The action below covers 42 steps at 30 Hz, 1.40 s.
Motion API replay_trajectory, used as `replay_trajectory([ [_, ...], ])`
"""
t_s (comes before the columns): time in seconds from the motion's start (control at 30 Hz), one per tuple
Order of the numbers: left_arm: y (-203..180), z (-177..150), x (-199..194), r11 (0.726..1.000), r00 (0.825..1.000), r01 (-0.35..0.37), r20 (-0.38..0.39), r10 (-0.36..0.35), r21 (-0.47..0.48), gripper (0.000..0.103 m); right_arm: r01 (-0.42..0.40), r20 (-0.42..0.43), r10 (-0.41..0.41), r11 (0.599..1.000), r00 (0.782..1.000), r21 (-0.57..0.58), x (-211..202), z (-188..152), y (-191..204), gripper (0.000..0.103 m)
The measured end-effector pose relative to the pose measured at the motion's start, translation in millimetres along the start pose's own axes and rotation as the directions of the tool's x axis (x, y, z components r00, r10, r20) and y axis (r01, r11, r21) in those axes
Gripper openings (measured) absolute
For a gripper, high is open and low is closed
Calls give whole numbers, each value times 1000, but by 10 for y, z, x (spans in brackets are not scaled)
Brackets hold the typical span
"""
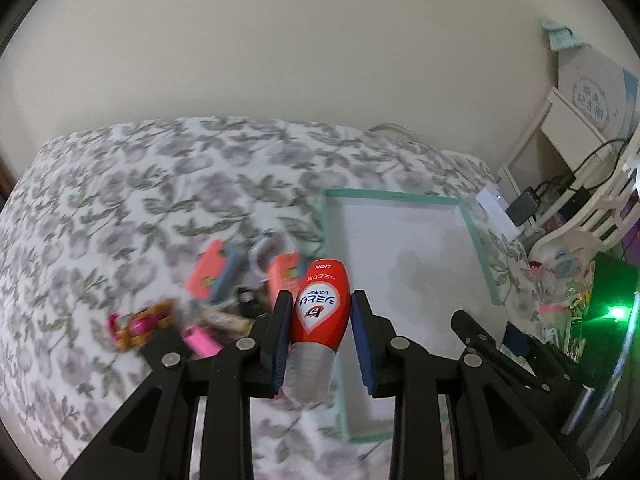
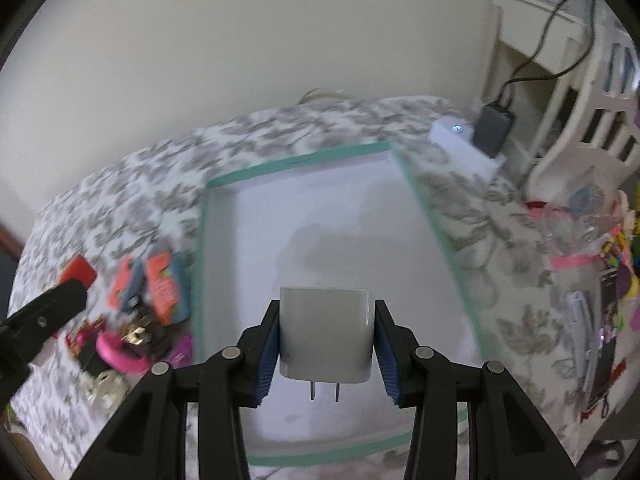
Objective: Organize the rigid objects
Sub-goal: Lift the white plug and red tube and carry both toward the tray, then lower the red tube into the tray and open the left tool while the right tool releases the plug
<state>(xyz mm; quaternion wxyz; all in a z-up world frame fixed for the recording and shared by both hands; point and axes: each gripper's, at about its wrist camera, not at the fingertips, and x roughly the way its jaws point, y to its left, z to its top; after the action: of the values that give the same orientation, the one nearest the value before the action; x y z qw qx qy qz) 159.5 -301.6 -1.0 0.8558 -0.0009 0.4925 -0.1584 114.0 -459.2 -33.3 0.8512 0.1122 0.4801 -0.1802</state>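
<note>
Between left gripper (image 1: 320, 312) pads: red tube (image 1: 320, 300).

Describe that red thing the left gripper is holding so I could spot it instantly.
Start at the floral bedspread with the teal-rimmed white tray. Just left of the tray, the left gripper clamps a red LION tube. Unlike the flat orange and pink clutter behind, it is rounded, with a clear ribbed cap.

Soft, even indoor light, with no hard shadows. Both fisheye views bend at their dark corners. Motion blur smears the floral bedspread (image 1: 120, 184); a green glare (image 1: 616, 312) flares at right.
</note>
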Motion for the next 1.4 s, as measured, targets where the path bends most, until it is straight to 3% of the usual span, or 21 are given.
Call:
replay_trajectory([
  [0.4,-381,-85,807,999,994,29,-106,-26,28,31,48,-60,-43,996,997,79,490,-13,-400,46],
  [0.73,-511,-75,1078,998,992,25,-127,-18,57,31,73,-94,-66,995,993,71,759,-13,-457,46],
  [1.17,-477,-175,1185,999,986,14,-164,-6,44,31,71,-124,-65,996,990,46,846,-70,-441,46],
  [1.4,-436,-71,916,1000,995,22,-102,-20,17,46,56,-94,-52,997,994,48,681,-12,-427,47],
])
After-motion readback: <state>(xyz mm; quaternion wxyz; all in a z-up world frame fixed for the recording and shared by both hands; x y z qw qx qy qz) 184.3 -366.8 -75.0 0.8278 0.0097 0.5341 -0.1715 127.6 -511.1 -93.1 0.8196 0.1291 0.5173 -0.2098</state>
